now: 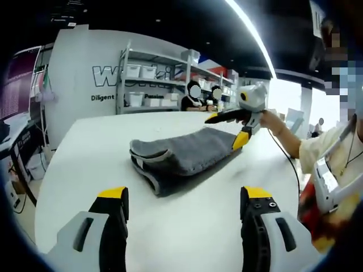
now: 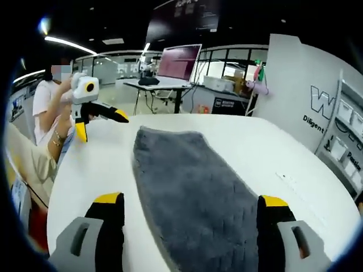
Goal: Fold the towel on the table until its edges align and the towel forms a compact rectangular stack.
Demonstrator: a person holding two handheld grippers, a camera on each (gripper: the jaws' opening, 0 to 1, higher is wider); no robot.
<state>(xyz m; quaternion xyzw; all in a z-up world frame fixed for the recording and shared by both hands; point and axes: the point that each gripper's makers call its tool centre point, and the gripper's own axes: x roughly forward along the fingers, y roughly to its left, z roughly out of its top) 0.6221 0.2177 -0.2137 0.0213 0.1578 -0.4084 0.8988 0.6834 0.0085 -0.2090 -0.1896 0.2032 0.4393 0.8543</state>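
L gripper (image 1: 185, 205): jaws wide apart, yellow tips up, nothing between them, held above bare white table (image 1: 85, 147) just short of the near end of the towel (image 1: 184, 150). From the right gripper view the same tool (image 2: 101, 123) sits at the far left edge of the table, jaws spread, one yellow tip pointing down toward the tabletop and one out to the side; a hand (image 2: 67, 122) grips it, w/ a bracelet on the wrist.

R gripper (image 2: 190, 208): jaws also wide apart, nothing clamped, tips on either side of the grey towel (image 2: 193, 192), which runs up the gap between them. Can't tell if the tips touch the cloth. In the left gripper view this tool (image 1: 229, 129) is at the far right end of the towel, jaws open, lower yellow tip at or on the towel's edge, held by a hand (image 1: 272, 122) w/ a cable trailing off toward the person (image 1: 332, 147) at the right.

Towel: dark grey, plush, lying on the table approx. mid-surface, folded over into a long strip; near end in the left gripper view shows layered, rolled edges. In the right gripper view it looks flat, tapering toward the far end.

Beyond the table: shelves w/ bins (image 1: 153, 85), a white wall w/ lettering (image 2: 326, 113), a desk w/ a monitor (image 2: 178, 62), ppl in the background.
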